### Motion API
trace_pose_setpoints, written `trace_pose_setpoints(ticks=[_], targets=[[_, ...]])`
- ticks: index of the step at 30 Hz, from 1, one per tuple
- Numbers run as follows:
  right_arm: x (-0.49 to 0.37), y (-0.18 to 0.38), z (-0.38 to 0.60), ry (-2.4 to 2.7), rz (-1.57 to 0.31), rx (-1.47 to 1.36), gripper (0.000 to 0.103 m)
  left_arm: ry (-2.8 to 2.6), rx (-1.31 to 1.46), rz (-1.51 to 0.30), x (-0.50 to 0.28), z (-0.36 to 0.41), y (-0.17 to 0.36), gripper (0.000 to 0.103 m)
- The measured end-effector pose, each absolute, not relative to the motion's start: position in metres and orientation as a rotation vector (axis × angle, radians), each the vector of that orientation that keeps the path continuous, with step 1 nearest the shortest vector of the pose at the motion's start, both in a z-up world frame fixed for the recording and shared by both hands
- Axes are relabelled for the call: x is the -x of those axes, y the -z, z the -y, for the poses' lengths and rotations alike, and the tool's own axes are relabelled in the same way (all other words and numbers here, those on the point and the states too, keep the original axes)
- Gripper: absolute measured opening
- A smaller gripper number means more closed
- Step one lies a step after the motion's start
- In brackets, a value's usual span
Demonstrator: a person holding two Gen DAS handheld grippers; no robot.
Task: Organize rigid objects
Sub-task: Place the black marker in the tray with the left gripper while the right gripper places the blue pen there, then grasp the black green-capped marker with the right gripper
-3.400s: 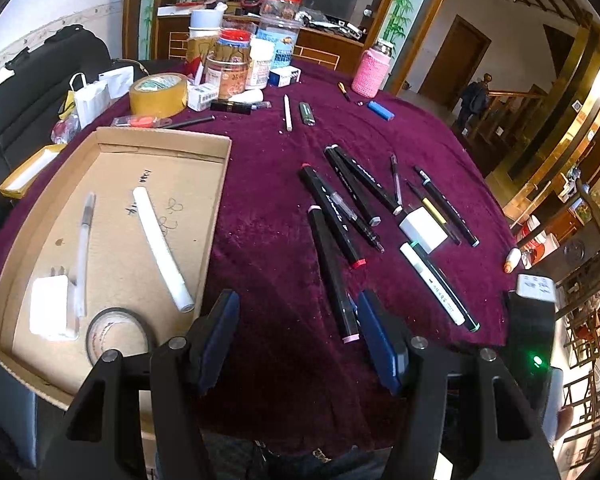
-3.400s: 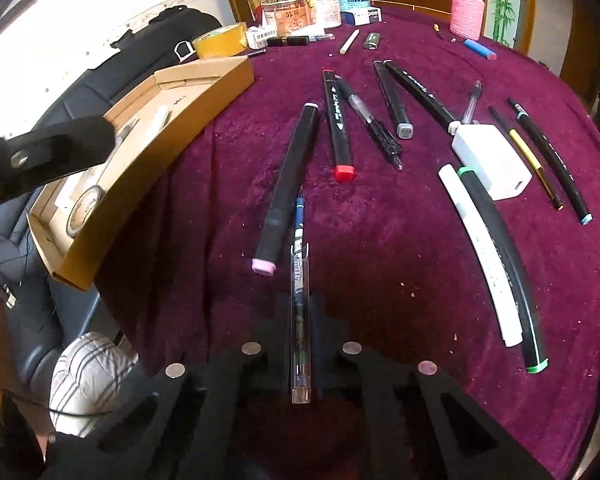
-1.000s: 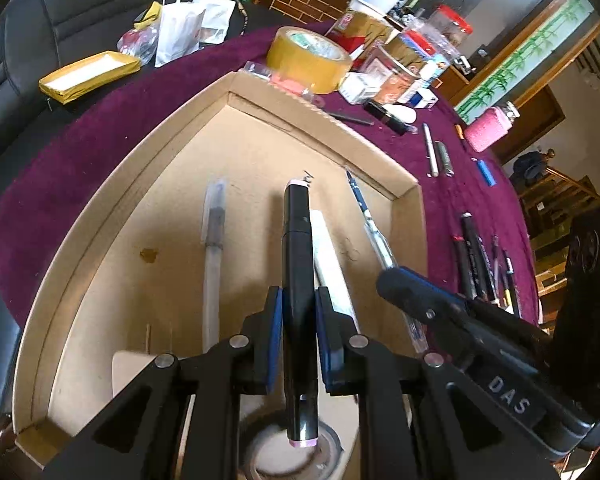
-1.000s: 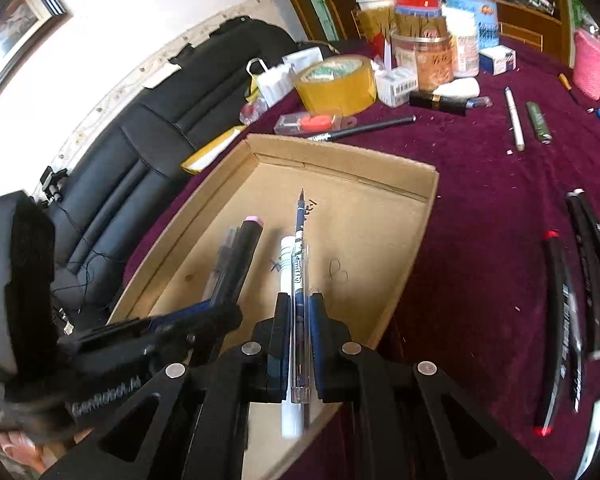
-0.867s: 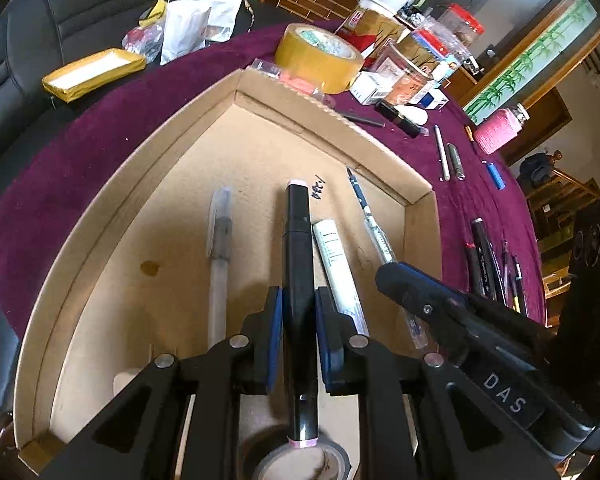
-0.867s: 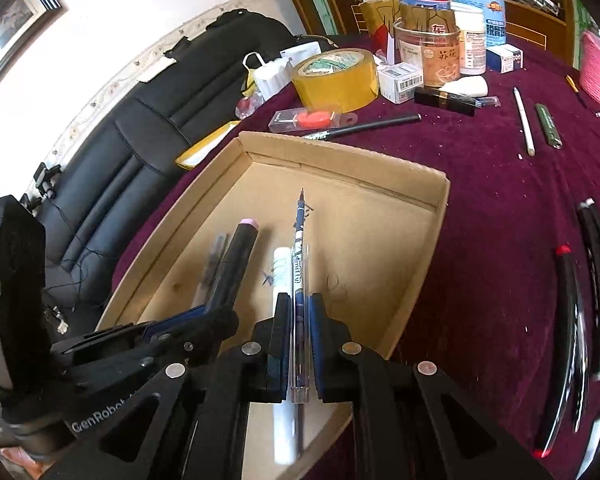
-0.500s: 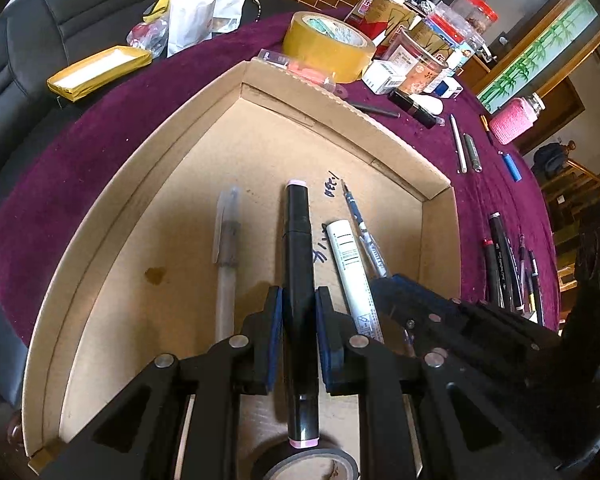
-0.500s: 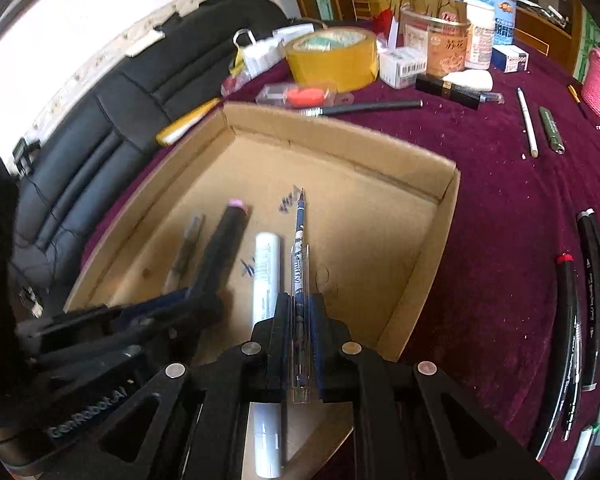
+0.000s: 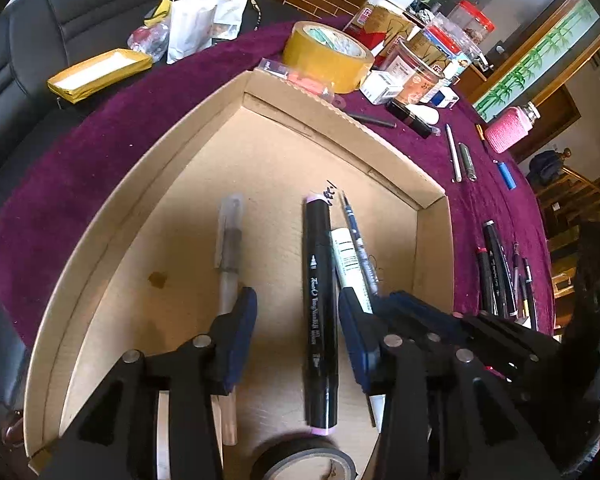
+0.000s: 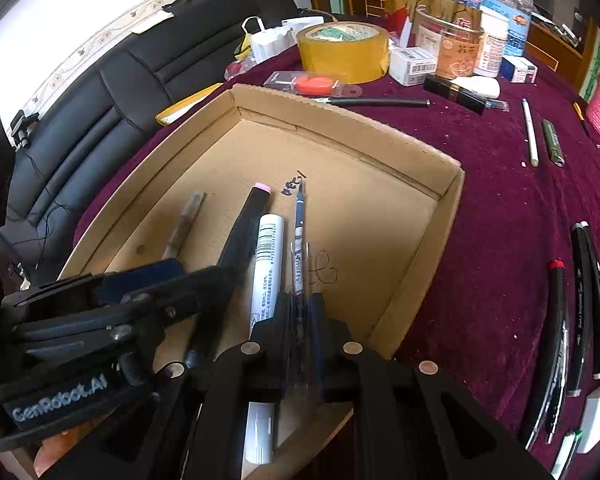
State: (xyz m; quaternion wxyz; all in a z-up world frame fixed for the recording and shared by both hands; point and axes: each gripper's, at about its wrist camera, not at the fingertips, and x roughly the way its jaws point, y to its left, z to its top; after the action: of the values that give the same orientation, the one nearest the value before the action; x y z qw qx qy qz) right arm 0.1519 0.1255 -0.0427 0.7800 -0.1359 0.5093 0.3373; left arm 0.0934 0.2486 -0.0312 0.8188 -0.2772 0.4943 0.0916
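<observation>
Over the cardboard box [image 9: 340,120] my left gripper [image 9: 296,304] has its jaws opening. The black marker with pink caps [image 9: 318,300] lies loose on the box floor between its blue pads, touching neither. My right gripper [image 10: 301,308] is beside it on the right, jaws opening too. The thin blue pen [image 10: 299,232] sits between its pads with a small gap on each side, its tip resting on the box floor. A white marker [image 10: 266,264] lies between the black marker [image 10: 248,216] and the blue pen. A clear pen [image 9: 230,240] lies further left.
A dark tape roll [image 9: 304,460] lies at the box's near end. Behind the box are a yellow tape roll [image 9: 326,56], jars and small boxes. Several markers [image 10: 580,300] lie on the purple cloth to the right. A black sofa is on the left.
The left jaws have spread and let go of the black marker, which now lies in the box. The right jaws have begun to part around the blue pen.
</observation>
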Motion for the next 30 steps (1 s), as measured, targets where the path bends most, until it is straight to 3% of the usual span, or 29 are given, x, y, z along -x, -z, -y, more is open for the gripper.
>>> trace_pose_setpoints(ticks=[5,8,14,30], targets=[[-0.136,0.026,-0.099,-0.744,-1.061,0.235,0.023,-0.168,0.578,-0.970,-0.076,-0.236,0.012,0.040],[-0.118,0.014,-0.072,-0.794,-1.026,0.171,0.025,-0.112,0.562,-0.941,-0.068,-0.215,0.002,0.047],[-0.077,-0.004,-0.009,-0.821,-0.924,0.083,0.042,-0.026,0.497,-0.895,-0.053,-0.162,-0.013,0.057],[-0.079,0.013,0.177,-0.523,-0.914,-0.036,0.041,0.163,0.367,-0.990,-0.067,-0.032,-0.006,0.058]])
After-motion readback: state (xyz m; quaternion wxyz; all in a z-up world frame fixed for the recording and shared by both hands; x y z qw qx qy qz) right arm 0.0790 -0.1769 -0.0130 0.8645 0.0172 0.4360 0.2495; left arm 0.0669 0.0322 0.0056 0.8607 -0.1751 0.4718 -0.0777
